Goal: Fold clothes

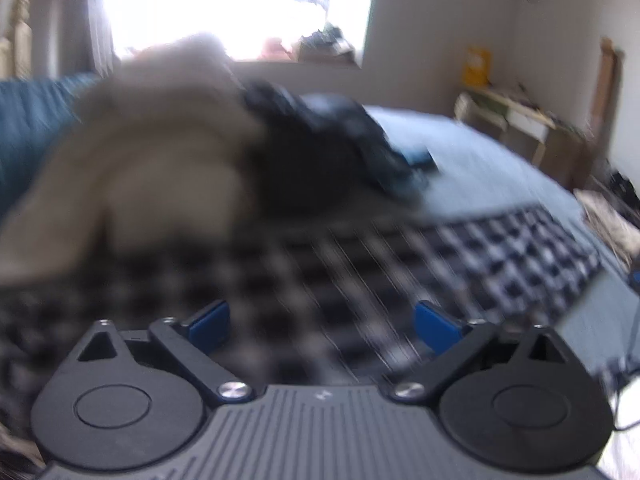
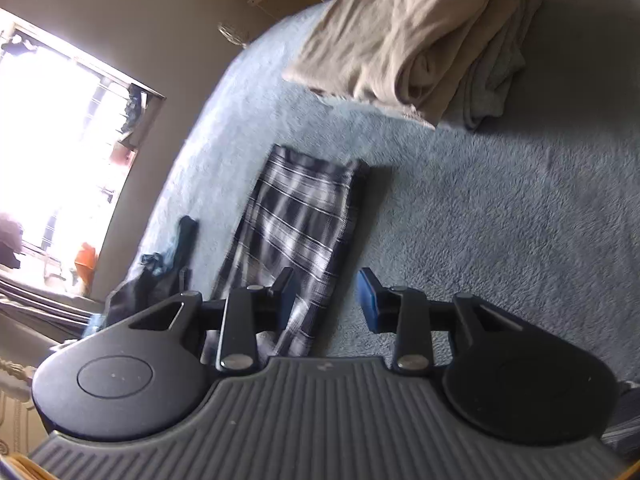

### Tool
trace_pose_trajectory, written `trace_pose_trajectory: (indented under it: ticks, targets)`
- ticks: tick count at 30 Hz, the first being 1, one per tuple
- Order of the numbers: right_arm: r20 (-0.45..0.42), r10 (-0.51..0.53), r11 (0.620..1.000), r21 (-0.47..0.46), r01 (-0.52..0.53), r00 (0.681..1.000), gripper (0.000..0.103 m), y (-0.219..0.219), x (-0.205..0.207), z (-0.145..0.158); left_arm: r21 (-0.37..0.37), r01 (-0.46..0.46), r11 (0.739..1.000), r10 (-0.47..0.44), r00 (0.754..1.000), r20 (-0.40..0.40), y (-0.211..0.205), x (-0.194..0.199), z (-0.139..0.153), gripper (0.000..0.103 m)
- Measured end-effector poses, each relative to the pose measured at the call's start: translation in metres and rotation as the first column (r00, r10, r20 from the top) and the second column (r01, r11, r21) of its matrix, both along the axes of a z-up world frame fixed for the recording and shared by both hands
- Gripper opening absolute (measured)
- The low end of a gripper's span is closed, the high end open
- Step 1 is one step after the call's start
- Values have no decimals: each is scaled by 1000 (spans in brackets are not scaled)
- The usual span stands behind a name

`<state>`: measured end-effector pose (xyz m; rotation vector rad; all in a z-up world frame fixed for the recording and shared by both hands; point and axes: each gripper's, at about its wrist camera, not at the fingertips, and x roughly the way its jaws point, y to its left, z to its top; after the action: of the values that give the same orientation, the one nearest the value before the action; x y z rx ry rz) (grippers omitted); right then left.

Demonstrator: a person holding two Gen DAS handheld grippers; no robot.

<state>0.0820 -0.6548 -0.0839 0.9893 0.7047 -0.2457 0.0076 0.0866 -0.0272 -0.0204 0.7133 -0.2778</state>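
Yellow package (image 1: 477, 65); print unreadable

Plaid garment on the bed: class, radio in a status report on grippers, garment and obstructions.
Left gripper open, empty. Right gripper open, empty. Plaid garment folded narrow on blue blanket. Beige stack apart; nothing blocking.

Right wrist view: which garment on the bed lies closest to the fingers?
The dark plaid garment, a folded strip running right up beside the right gripper. The beige folded garment and grey one beneath it lie farther off.
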Motion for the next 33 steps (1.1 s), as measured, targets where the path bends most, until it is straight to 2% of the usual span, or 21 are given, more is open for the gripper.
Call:
trace_pose_trajectory:
  ticks: [1,3,7,10,12,16,18,19,20,23,26,29,31,33]
  targets:
    - [-15,-1,1000,-9,1,1000,33,2,5,-3,-9,22,1000,-23,1000,-19,-8,0,-11,85]
    - [-45,-7,999,-52,5,999,33,3,18,-7,-26,63,998,-65,996,-56,-24,1,-31,72]
    - [-91,8,993,-119,-18,996,33,2,50,-12,-37,117,992,-121,987,-103,-40,12,-52,57]
    - [-150,42,986,-156,-65,988,33,2,80,-18,15,200,980,-198,976,-88,-55,13,-58,50]
    - [-186,42,982,-175,-75,982,33,0,98,-24,69,264,962,-258,963,-78,-69,10,-62,41]
    - [-225,27,977,-198,-73,974,32,-6,128,-36,141,347,927,-337,937,-89,-92,4,-72,33]
    - [-243,25,977,-201,-76,970,26,-8,139,-42,152,361,920,-351,932,-91,-95,1,-76,28]
    - [-251,25,974,-213,-80,968,6,-7,142,-43,153,364,919,-353,931,-91,-95,0,-77,27]
    - [-248,27,971,-225,-85,968,1,-7,145,-41,150,363,919,-353,931,-91,-95,0,-77,25]
    - [-124,33,967,-246,-63,992,1,-4,139,-13,132,371,919,-360,928,-98,-93,3,-78,21]
    - [-55,55,948,-311,-69,997,1,-1,130,5,128,385,914,-373,922,-106,-92,5,-79,21]
    - [-183,44,943,-316,-101,982,4,-12,132,-23,130,394,910,-382,918,-112,-94,9,-80,21]
    - [-244,34,954,-280,-104,969,5,-21,132,-44,137,400,906,-387,915,-112,-96,10,-79,21]
    - [-210,3,961,-271,-62,978,7,-24,120,-43,145,406,902,-393,913,-110,-96,10,-78,21]
